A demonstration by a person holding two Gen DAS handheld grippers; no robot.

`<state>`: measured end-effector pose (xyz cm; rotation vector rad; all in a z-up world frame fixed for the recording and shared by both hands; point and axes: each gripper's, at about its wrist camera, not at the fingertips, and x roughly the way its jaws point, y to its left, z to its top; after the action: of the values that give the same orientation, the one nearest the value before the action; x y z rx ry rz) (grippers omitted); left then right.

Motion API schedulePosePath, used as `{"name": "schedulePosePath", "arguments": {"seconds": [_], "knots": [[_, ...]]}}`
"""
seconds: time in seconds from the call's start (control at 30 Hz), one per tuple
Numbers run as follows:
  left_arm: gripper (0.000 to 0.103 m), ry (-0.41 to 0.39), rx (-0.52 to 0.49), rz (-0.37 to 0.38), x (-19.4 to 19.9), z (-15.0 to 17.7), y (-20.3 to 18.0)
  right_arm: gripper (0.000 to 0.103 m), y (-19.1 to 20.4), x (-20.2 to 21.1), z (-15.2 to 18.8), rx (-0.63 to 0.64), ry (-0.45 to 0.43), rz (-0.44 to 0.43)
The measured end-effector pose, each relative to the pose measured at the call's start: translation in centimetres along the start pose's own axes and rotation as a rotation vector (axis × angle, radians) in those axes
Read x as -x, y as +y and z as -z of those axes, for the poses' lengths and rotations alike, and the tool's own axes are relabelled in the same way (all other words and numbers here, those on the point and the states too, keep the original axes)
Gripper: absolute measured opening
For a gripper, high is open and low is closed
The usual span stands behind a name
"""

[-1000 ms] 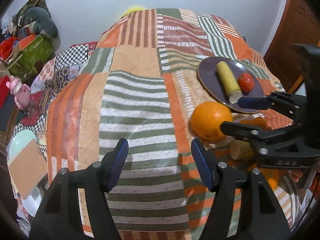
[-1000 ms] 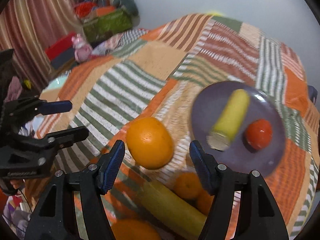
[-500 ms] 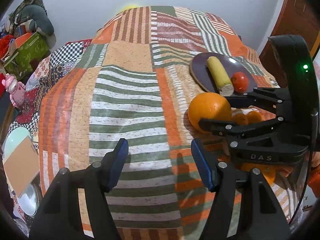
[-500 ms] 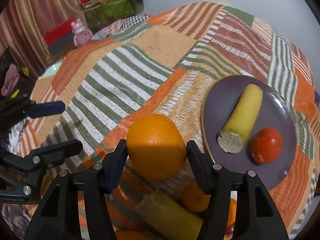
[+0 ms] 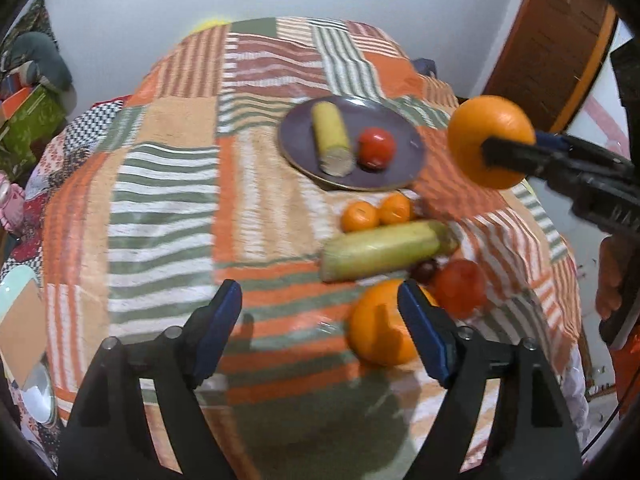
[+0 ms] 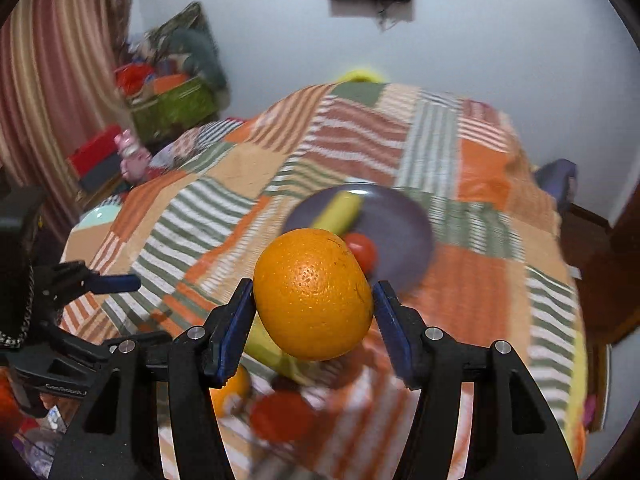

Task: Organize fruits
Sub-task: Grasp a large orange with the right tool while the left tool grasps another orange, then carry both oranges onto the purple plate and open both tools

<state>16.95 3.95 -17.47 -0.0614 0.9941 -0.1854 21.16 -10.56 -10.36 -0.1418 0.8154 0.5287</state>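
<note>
My right gripper (image 6: 314, 300) is shut on a large orange (image 6: 314, 294) and holds it in the air above the table; it also shows in the left wrist view (image 5: 491, 141), right of the purple plate (image 5: 404, 146). The plate holds a yellow corn piece (image 5: 330, 138) and a red tomato (image 5: 376, 148). On the cloth lie two small oranges (image 5: 376, 212), a long corn cob (image 5: 386, 248), a second tomato (image 5: 460, 288) and another large orange (image 5: 378, 330). My left gripper (image 5: 320, 332) is open and empty, just left of that orange.
A patchwork striped cloth (image 5: 160, 184) covers the round table. A wooden door (image 5: 552, 48) stands at the right. Boxes and bags (image 6: 172, 96) are piled by the curtain at the left. A small dark fruit (image 5: 426, 270) lies between the cob and the tomato.
My right gripper closed on the large orange and lifted it off the cloth, up and to the right. My left gripper pulled back, bringing the other fruits into view.
</note>
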Motion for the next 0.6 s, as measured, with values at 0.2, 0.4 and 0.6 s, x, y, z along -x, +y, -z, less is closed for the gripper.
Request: {"name": "schedulePosePath", "arguments": {"seconds": [0.2, 0.4, 0.6], "knots": [[0.084, 0.056, -0.019, 0.025, -1.9, 1.4, -2.7, 0.056, -3.3, 2.6, 2.4, -0.077, -0.017, 0.046], [0.084, 0.116, -0.029, 0.007, -4.3, 2.4, -3.8, 0.056, -4.4, 3.7, 4.3, -0.123, -0.021, 0.052], [0.067, 0.132, -0.010, 0.045, -5.5, 2.4, -3.9, 0.056, -4.8, 3.6, 5.1, -0.143, -0.018, 0.032]]}}
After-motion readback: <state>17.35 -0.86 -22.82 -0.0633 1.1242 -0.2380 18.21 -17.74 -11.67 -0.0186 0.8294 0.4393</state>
